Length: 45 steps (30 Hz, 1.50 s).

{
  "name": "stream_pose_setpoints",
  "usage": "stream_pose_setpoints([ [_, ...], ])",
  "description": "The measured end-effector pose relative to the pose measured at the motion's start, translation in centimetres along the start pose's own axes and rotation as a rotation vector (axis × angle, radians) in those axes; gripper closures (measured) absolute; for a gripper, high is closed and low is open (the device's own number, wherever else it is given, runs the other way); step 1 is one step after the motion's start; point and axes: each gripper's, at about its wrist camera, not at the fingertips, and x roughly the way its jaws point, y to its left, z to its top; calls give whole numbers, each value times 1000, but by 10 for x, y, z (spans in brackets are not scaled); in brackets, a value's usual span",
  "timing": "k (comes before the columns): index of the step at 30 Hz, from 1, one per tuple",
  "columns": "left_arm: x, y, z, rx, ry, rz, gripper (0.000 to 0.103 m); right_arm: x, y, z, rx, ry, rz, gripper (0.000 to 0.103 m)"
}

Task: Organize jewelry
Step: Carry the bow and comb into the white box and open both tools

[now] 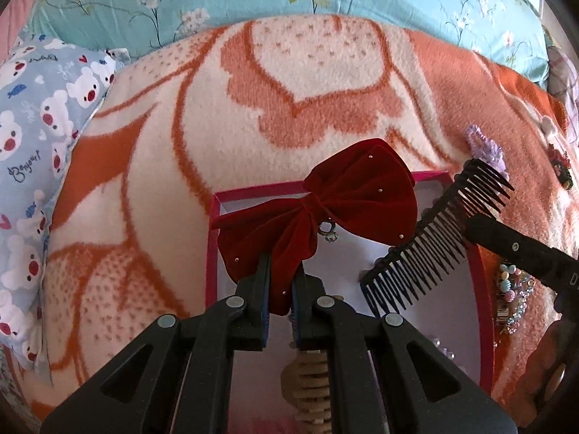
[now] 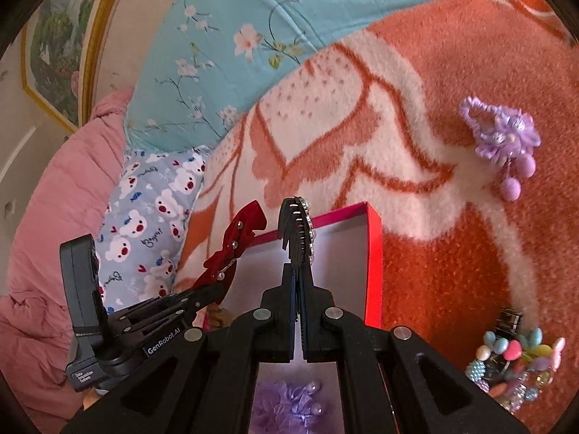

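My left gripper point(image 1: 280, 282) is shut on a red velvet bow point(image 1: 325, 199) and holds it above the pink-rimmed white box point(image 1: 213, 253). My right gripper point(image 2: 298, 275) is shut on a black hair comb with rhinestones point(image 2: 295, 231), also held over the box point(image 2: 374, 253). The comb point(image 1: 434, 238) and the right gripper's finger show at right in the left wrist view. The bow point(image 2: 235, 242) and left gripper point(image 2: 202, 293) show at left in the right wrist view. A small ring-like trinket point(image 1: 327, 231) lies in the box.
The box sits on an orange and cream blanket point(image 1: 325, 72). A purple flower hair tie point(image 2: 503, 137) and a pile of colourful beaded pieces point(image 2: 514, 361) lie on the blanket to the right. A purple flower piece point(image 2: 289, 408) and a wooden item point(image 1: 311, 379) lie in the box. A bear-print pillow point(image 1: 36, 126) is left.
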Motion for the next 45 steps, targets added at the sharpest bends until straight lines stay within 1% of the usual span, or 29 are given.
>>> stream_pose_setpoints([
  [6,15,-1,-2,-2,38,-1,96,14,-6,-4,6,30,-13,102],
  [11,19,1,0,-14,52,-15,95,21,-11,-6,14,51,-20,101],
  [15,20,0,1,-7,58,-14,95,26,-12,-5,21,67,-27,96],
  [19,20,0,2,-3,65,-8,92,26,-15,-5,31,72,-28,95],
  [22,19,0,1,4,69,-5,84,25,-13,-5,28,76,-31,92],
  [24,19,0,0,9,70,-1,76,23,-13,-5,32,75,-28,89],
  [29,17,1,0,6,74,-1,69,19,-10,-6,31,74,-21,82],
  [32,15,1,-1,11,72,4,56,16,-7,-7,28,72,-20,77],
  [38,10,3,-1,11,70,10,48,3,-7,-10,38,61,-26,69],
  [40,7,4,-1,16,68,11,41,-2,-8,-11,45,61,-29,68],
  [41,6,4,-2,18,66,14,36,-6,-9,-12,48,59,-27,68],
  [45,-2,7,-4,17,56,12,35,-20,-11,-14,53,45,-29,66],
])
